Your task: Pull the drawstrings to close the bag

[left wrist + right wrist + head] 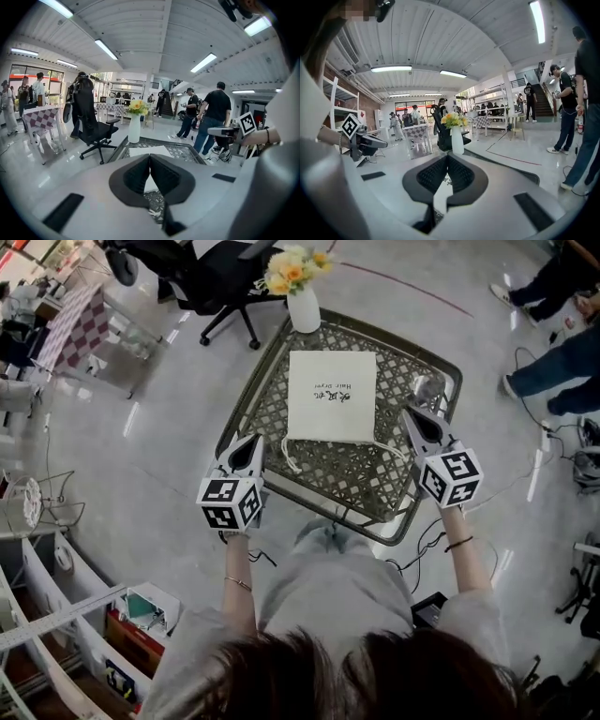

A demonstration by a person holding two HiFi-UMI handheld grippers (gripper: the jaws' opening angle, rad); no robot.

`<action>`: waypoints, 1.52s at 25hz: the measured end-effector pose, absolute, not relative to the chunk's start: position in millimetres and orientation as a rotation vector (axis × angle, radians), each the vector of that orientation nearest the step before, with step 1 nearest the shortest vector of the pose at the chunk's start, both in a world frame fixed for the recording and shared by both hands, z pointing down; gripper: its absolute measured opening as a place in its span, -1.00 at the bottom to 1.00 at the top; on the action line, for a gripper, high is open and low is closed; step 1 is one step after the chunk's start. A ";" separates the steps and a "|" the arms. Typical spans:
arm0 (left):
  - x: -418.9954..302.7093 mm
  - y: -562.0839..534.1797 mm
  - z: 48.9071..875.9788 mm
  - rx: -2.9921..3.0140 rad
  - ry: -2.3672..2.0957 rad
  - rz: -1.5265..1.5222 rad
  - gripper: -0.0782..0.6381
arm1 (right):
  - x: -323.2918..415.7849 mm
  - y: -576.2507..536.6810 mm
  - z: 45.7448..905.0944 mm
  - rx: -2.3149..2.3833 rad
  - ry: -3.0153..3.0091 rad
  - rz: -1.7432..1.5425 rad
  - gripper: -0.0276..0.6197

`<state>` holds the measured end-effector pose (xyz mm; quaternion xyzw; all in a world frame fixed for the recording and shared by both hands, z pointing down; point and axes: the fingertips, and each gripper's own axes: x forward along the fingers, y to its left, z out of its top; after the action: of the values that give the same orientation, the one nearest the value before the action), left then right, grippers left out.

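Observation:
A flat white drawstring bag (332, 396) lies on the metal lattice table (309, 474), its mouth toward me. Its white cords (292, 462) trail off the near edge on both sides. My left gripper (247, 448) hovers at the table's near left, shut and holding nothing, a little left of the left cord. My right gripper (415, 420) hovers at the near right, shut and holding nothing, beside the right cord (397, 452). In the left gripper view the bag (149, 151) shows beyond the closed jaws. The right gripper view shows its jaws closed too.
A white vase of flowers (302, 296) stands at the table's far edge. A black office chair (211, 282) is beyond it on the left. People stand at the far right (562, 352). Cables lie on the floor to the right.

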<state>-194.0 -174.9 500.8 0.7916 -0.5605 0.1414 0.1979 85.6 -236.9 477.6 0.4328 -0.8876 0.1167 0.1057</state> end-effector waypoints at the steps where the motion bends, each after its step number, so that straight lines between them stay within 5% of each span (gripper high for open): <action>1: -194.7 -177.8 505.7 2.212 -1.553 0.412 -0.71 | 86.5 -237.9 483.5 1.280 -2.596 0.348 -0.85; 33: -191.2 -197.8 659.3 2.092 -1.216 0.786 -0.70 | 83.1 -234.5 647.1 0.835 -2.289 0.505 -0.83; 38: -189.4 -199.4 670.6 2.093 -1.182 0.820 -0.54 | 77.4 -228.6 666.7 0.756 -2.245 0.530 -0.56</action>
<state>-189.4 -199.4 670.6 0.7871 -0.4443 0.3085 0.2963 77.4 -228.6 666.7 0.2917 -0.8666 0.2044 0.3495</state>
